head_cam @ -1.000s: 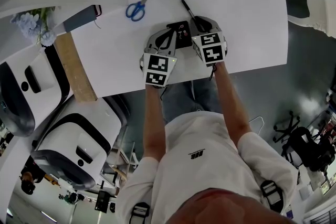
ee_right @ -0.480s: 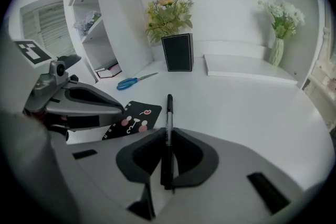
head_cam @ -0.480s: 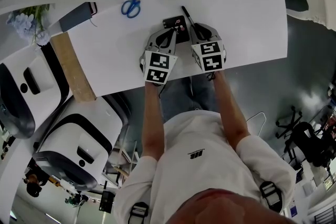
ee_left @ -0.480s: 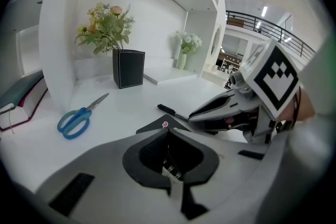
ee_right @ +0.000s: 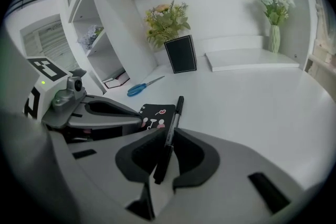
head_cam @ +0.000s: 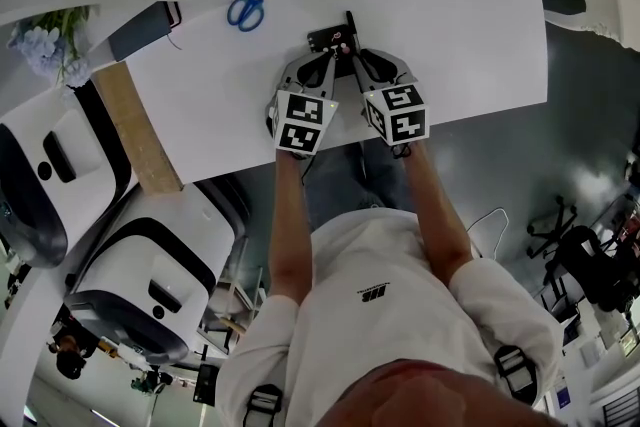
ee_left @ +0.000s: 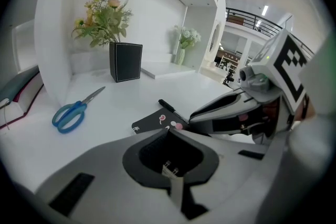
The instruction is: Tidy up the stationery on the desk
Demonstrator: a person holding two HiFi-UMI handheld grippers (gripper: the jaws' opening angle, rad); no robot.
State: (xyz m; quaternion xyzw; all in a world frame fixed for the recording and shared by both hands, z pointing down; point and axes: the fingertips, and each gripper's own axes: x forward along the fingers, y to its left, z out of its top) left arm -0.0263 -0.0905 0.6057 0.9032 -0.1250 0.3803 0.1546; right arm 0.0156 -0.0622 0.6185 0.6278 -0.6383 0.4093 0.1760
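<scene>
A black pen (ee_right: 176, 112) sticks forward out of my right gripper (ee_right: 169, 131), whose jaws are shut on its barrel. In the head view the pen (head_cam: 350, 23) points away past the right gripper (head_cam: 353, 53). Beside the pen lies a black card with cartoon prints (ee_left: 156, 122) (ee_right: 156, 115) (head_cam: 326, 37), flat on the white desk (head_cam: 470, 25). My left gripper (ee_left: 169, 131) (head_cam: 327, 57) is shut with its tips at the card's near edge; I cannot tell if they touch it. Blue-handled scissors (head_cam: 248, 7) (ee_left: 70, 113) lie to the far left.
A black square vase with flowers (ee_left: 126, 62) (ee_right: 180, 54) stands at the back by the shelf wall. A grey-covered book (head_cam: 146, 29) (ee_left: 14, 97) lies at the desk's left end. A white vase (ee_right: 274, 38) and a white board (ee_right: 252, 59) sit at the back right.
Both grippers have moved forward over the desk and closer together. Less of the pen now shows beyond the right jaws. The scissors have not moved.
</scene>
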